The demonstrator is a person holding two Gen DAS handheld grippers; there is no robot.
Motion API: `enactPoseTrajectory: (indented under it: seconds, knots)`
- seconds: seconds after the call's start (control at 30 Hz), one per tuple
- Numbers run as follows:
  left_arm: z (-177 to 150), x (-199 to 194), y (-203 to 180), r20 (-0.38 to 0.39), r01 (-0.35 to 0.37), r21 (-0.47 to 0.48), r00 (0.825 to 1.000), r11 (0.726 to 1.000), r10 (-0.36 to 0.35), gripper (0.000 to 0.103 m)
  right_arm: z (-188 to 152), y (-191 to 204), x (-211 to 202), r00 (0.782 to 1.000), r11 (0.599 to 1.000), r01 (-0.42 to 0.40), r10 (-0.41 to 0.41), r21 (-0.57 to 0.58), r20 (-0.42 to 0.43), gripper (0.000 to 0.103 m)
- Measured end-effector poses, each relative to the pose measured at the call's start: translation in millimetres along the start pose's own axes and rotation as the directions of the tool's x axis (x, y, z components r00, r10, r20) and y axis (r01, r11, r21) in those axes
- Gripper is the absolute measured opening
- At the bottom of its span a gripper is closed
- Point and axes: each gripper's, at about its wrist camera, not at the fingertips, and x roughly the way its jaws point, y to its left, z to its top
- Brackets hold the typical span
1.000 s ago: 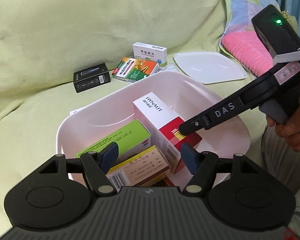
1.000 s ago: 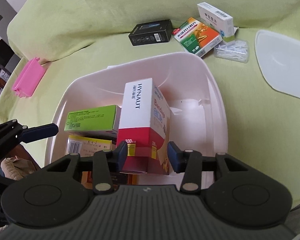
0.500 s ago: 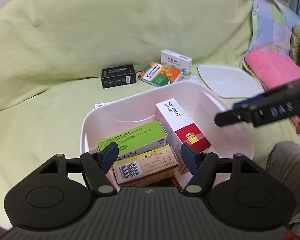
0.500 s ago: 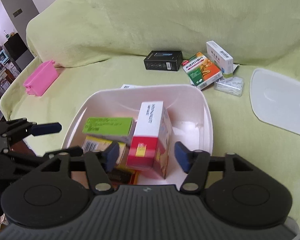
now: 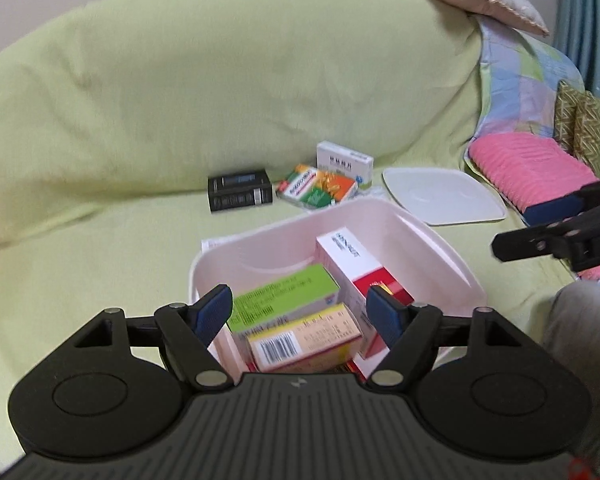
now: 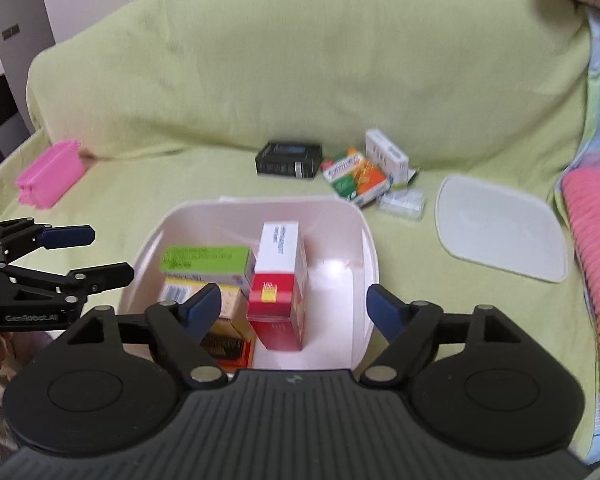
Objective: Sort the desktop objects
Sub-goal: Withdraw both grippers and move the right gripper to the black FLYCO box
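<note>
Right wrist view looks down over the white plastic bin (image 6: 364,240) sitting on the green-covered sofa (image 6: 300,80), and both tools are held above it with nothing in them. The right gripper (image 6: 294,306) has its blue-padded jaws spread wide, empty, over the near edge of the bin; the left gripper (image 6: 88,254) shows at the left edge, also parted and carrying nothing.

Inside the bin the boxes are packed to one side: a white and red carton (image 6: 278,280) stands on end, with a green-topped box (image 6: 206,260) beside it lying on a yellow box with a barcode (image 6: 188,292). My guess is they were stacked that way to leave the bare floor on the right of the bin free for more.

Left wrist view shows what is left outside (the picture is a bit smeared, so the print is unreadable). A black box (image 5: 240,196), an orange and green box (image 5: 320,188) and a white box (image 5: 344,160) sit close together near the sofa back, beyond the far rim of the bin. A small clear packet (image 6: 404,204) lies just beside them, and the bin's white lid (image 5: 444,200) rests flat to the right, set aside, I'd say, so the opening stays clear.

With both jaws open and empty, a reach for one of those back boxes seems the likely next step.
</note>
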Motion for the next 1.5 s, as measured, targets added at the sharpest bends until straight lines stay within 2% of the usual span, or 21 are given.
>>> enactPoseTrajectory:
  seconds: [0.13,0.3,0.4,0.6,0.77,1.0,1.3,1.5]
  knots:
    - [8,-3,5,0.032,-0.013,0.016,0.999,1.0,0.013,0.074,0,3,-1,1.0,1.0,-0.02,0.02,-0.017,0.006,0.083]
    - [11,1,19,0.031,0.004,-0.016,1.0,1.0,-0.003,0.075,10,1,19,0.999,0.998,-0.049,0.049,-0.036,-0.021,0.083]
    - [15,9,26,0.02,-0.037,0.008,0.999,0.999,0.037,0.075,24,-2,42,0.996,0.995,-0.083,0.081,-0.05,-0.039,0.084]
    - [36,47,41,-0.001,-0.11,0.091,0.994,0.99,0.111,0.075,57,-13,90,0.991,0.984,-0.13,0.124,-0.12,-0.055,0.084]
    - [73,98,67,-0.01,-0.145,0.191,0.989,0.971,0.15,0.075,103,-35,133,0.992,0.977,-0.123,0.118,-0.172,-0.036,0.084]
    - [110,178,98,-0.058,-0.065,0.234,0.995,0.97,0.08,0.075,148,-53,203,0.987,0.963,-0.16,0.153,-0.218,-0.046,0.084]
    - [110,272,113,-0.159,0.013,0.268,0.987,0.963,0.031,0.075,166,-59,294,0.975,0.943,-0.209,0.18,-0.26,-0.131,0.084]
    - [107,316,129,-0.198,0.023,0.267,0.98,0.963,0.032,0.075,165,-51,339,0.968,0.932,-0.223,0.178,-0.285,-0.174,0.084]
